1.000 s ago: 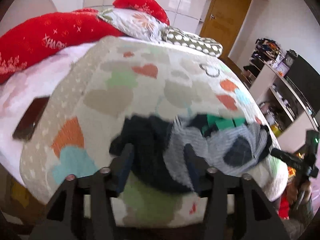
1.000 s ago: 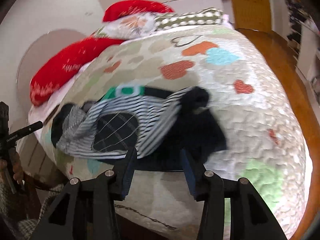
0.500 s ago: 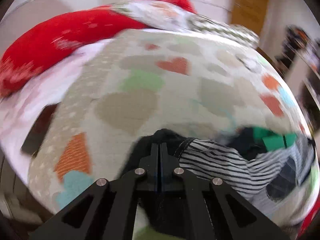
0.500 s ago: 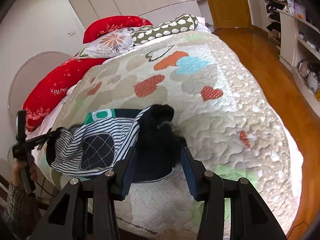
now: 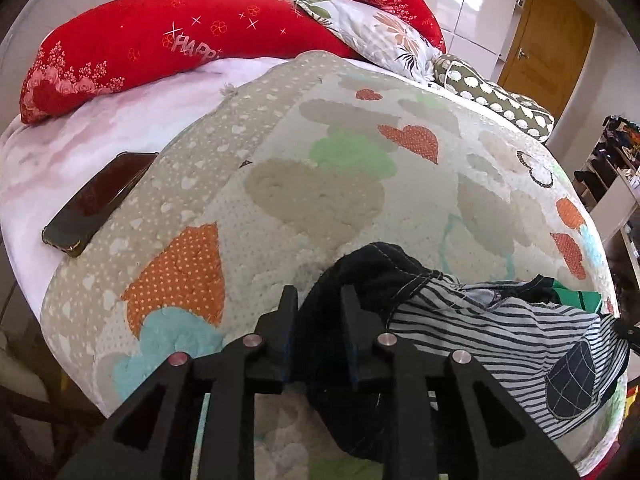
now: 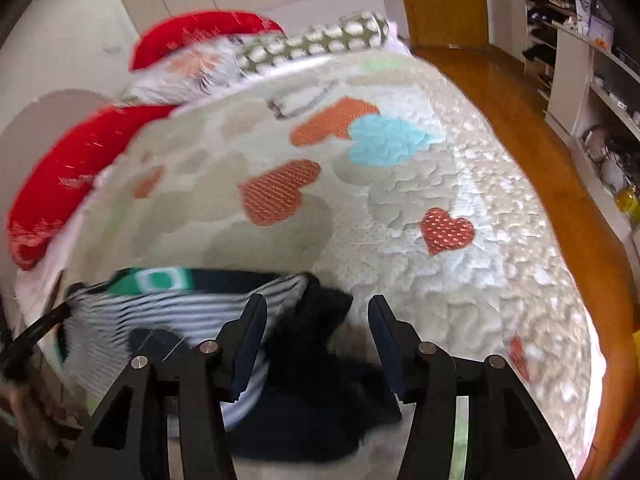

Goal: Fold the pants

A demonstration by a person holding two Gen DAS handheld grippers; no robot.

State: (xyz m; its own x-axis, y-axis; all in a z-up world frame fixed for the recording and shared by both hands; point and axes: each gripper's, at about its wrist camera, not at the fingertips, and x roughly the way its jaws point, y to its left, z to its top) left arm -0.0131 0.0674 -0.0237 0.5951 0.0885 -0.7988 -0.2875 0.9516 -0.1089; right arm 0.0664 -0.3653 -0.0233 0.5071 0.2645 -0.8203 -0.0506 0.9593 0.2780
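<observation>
The pants [image 5: 496, 332] are dark with a black-and-white striped lining, a checked patch and a green waistband label. They lie crumpled at the near edge of the heart-patterned quilt [image 5: 328, 184]. My left gripper [image 5: 318, 300] has its fingers partly apart around a dark fold of the pants. In the right wrist view the pants [image 6: 168, 312] lie low and left. My right gripper [image 6: 316, 332] is open, with the dark end of the pants between and below its fingers.
A dark phone [image 5: 100, 204] lies on the pale sheet at the left. Red pillows [image 5: 160, 48], a floral pillow and a spotted bolster [image 5: 496, 96] are at the head of the bed. Wooden floor [image 6: 532, 120] and shelves [image 6: 592, 68] are on the right.
My left gripper went from open to shut and has now parted again around the dark fold. My right gripper stayed open and moved closer over the pants' dark end.
</observation>
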